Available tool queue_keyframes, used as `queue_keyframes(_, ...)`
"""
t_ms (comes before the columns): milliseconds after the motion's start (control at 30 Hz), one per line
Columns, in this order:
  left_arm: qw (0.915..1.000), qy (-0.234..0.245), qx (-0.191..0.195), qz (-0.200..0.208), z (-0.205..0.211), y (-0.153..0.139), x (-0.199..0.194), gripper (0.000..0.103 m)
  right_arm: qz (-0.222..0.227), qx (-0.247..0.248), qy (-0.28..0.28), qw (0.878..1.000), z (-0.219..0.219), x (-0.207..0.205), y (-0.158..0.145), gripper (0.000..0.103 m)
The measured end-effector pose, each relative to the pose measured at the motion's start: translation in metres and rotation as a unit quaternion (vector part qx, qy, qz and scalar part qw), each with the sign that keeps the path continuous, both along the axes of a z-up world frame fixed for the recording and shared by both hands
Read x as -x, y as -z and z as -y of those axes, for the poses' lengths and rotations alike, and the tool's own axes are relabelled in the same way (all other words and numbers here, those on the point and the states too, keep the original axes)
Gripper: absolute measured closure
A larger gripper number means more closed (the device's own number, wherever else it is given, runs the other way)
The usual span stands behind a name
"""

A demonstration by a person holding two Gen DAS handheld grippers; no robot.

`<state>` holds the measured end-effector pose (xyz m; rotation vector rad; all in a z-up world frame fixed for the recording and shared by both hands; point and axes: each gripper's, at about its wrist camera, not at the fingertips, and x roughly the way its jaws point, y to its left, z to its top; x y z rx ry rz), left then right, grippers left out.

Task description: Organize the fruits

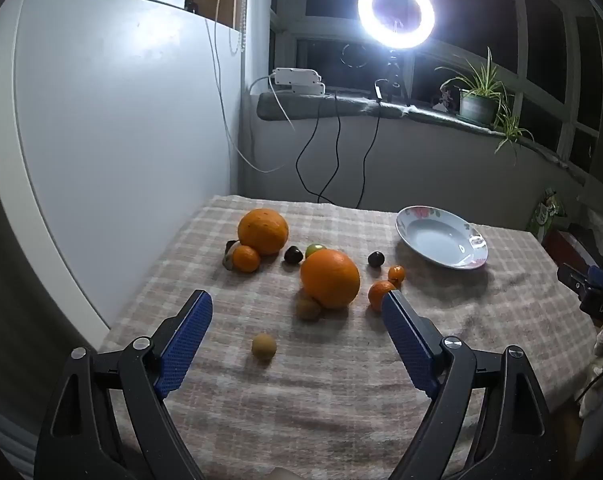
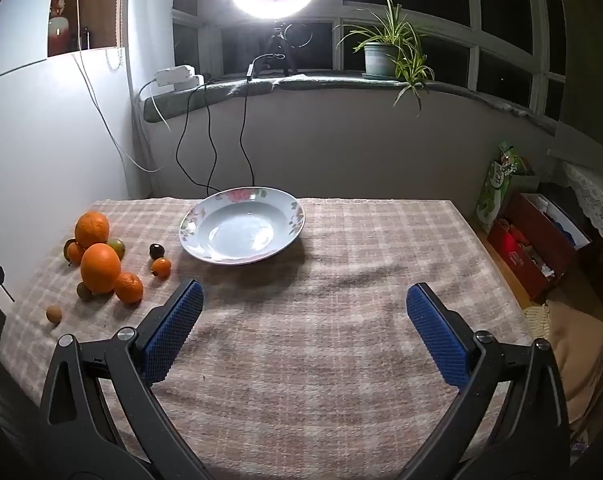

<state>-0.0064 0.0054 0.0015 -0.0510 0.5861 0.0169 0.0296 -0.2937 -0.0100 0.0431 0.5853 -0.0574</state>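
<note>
Fruit lies scattered on the checked cloth at the table's left: a large orange point(image 1: 329, 278), a second large orange point(image 1: 263, 231) farther back, small mandarins point(image 1: 246, 258), dark round fruits point(image 1: 376, 259), a green one point(image 1: 314, 249) and two small brown ones point(image 1: 264, 346). An empty flowered plate point(image 1: 441, 237) stands at the back right of them. My left gripper point(image 1: 297, 310) hovers open over the near fruits, nothing between its blue pads. My right gripper point(image 2: 303, 300) is open above bare cloth, the plate point(image 2: 241, 230) ahead of it and the fruit pile point(image 2: 100, 268) to its left.
A white panel point(image 1: 121, 120) walls the table's left side. Behind the table a sill holds a lit ring light point(image 1: 395, 12), a power strip with hanging cables point(image 1: 297, 80) and a potted plant point(image 2: 385, 54). Boxes and a green bag point(image 2: 497, 188) sit on the floor at the right.
</note>
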Motion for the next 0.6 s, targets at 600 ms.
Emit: queue_keyframes(600, 1.0000, -0.002, 0.004, 0.008, -0.0033, -0.0019, 0.0014, 0.016, -0.005, 0.011, -0.007, 1.000, -0.0028, -0.0019, 0.0016, 0.000)
